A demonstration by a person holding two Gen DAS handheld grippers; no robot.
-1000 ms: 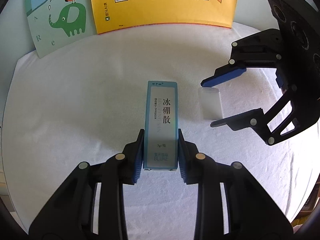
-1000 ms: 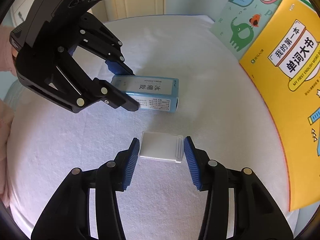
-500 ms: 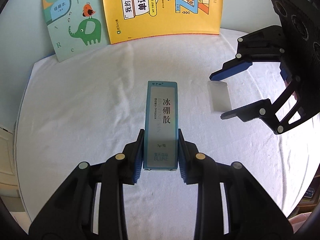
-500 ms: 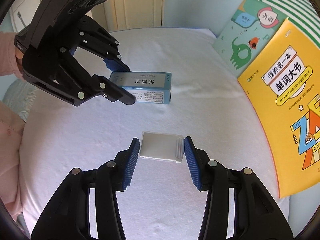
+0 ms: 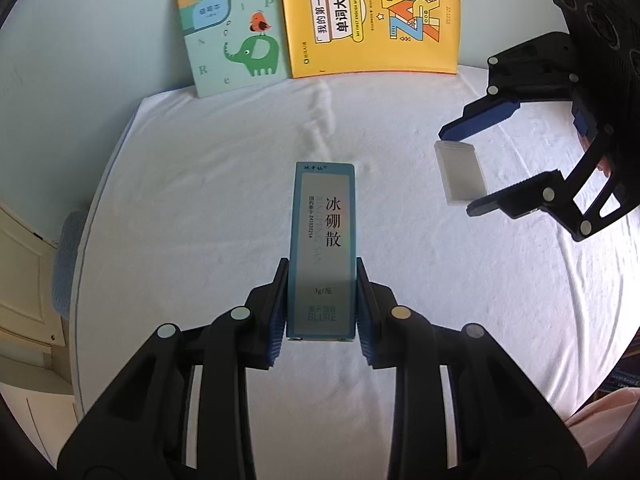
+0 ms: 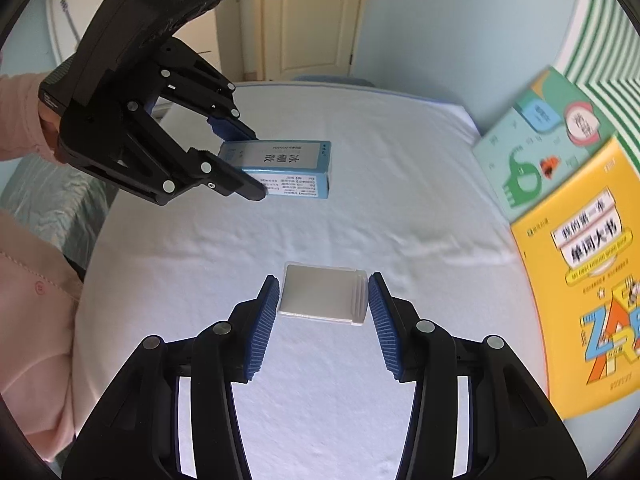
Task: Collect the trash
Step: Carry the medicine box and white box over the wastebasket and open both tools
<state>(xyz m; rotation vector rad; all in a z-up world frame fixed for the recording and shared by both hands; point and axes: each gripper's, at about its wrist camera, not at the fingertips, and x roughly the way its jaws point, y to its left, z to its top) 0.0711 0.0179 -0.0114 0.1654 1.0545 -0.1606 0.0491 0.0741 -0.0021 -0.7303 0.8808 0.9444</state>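
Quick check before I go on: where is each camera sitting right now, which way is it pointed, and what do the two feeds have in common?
Left wrist: on the left gripper, facing the propped books; it grips the blue box.
Right wrist: on the right gripper, facing the door; it grips the white container; pink sleeve shows.
Shared: both grippers, box, container, books, white cloth.

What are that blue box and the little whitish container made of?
The blue medicine box looks like printed cardboard: sharp folded edges, slightly glossy face. The whitish container seems frosted, translucent plastic, with moulded ridges at one end; I can't be certain.
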